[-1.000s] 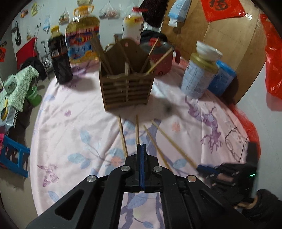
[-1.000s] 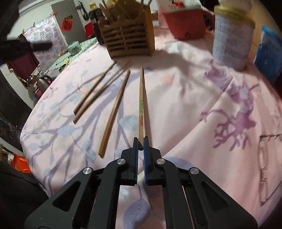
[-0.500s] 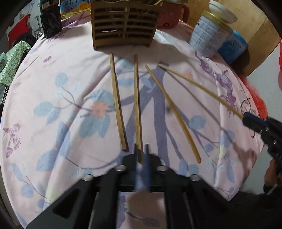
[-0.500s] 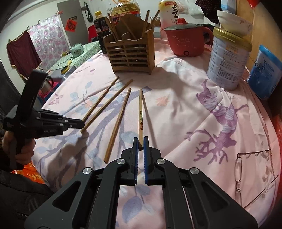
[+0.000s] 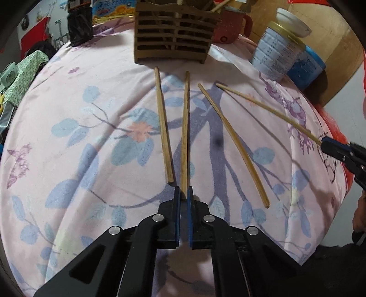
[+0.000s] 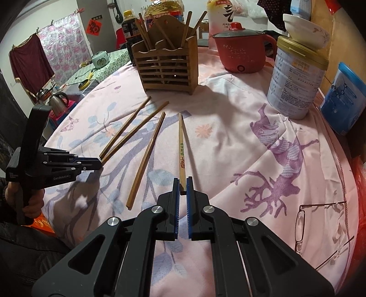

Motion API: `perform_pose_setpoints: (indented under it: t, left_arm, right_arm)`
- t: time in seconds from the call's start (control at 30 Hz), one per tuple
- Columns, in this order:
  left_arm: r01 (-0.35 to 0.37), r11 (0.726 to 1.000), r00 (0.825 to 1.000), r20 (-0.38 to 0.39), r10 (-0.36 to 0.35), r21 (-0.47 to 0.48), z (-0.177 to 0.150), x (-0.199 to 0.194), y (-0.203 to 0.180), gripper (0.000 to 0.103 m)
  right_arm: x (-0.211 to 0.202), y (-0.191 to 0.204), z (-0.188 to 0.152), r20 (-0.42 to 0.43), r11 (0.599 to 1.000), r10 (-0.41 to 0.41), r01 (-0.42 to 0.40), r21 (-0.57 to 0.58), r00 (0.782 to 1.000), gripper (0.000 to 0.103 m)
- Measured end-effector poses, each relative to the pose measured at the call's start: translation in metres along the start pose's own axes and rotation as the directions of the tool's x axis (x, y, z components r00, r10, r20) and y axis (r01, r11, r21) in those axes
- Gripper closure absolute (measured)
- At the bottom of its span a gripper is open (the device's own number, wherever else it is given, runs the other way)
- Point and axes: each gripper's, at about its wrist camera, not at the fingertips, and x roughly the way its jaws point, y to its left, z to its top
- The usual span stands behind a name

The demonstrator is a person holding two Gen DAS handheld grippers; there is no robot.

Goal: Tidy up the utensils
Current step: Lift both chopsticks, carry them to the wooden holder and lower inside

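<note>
Several wooden chopsticks lie on the pink floral cloth in front of a slatted wooden holder (image 5: 173,34) (image 6: 168,66) that has more chopsticks in it. My left gripper (image 5: 183,194) is shut on the near end of the second chopstick from the left (image 5: 184,128); it shows at the left in the right wrist view (image 6: 99,163). My right gripper (image 6: 182,184) is shut on the near end of the pale printed chopstick (image 6: 181,146), lifted off the cloth; it shows at the right in the left wrist view (image 5: 324,142). Two other chopsticks (image 5: 163,123) (image 5: 231,141) lie loose.
A red electric pot (image 6: 240,52), a tin can with a bowl on top (image 6: 297,77) and a blue tub (image 6: 345,96) stand at the back right. Bottles (image 6: 164,9) stand behind the holder. Eyeglasses (image 6: 320,226) lie near the table's right edge.
My left gripper came down from a raised position to the second chopstick's near end and closed on it. My right gripper lifted its chopstick off the cloth.
</note>
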Motion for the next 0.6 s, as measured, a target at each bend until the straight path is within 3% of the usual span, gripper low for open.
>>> perform_pose_setpoints:
  t: [0.13,0.33,0.43,0.6]
  left_arm:
    - [-0.006,0.999,0.994,0.110,0.002,0.037,0.027,-0.050,-0.009,0.098]
    - [-0.035,0.994,0.953,0.303,0.002,0.104,0.087,-0.144,-0.020,0.098]
    - [-0.043,0.992,0.940,0.340,-0.001,0.122,0.105,-0.165,-0.026,0.098]
    - [-0.019,0.989,0.941,0.337,-0.032,0.149,0.122,-0.178,-0.035,0.098]
  right_arm:
    - [-0.020,0.005,0.017,0.070,1.000,-0.012,0.013,-0.009,0.997,0.096]
    - [-0.066,0.009,0.058,0.257,1.000,-0.017,0.016,0.008,0.966,0.096]
    - [-0.083,0.013,0.074,0.328,1.000,-0.015,0.011,0.016,0.945,0.096]
    - [-0.100,0.021,0.088,0.384,1.000,-0.009,0.005,0.010,0.923,0.096]
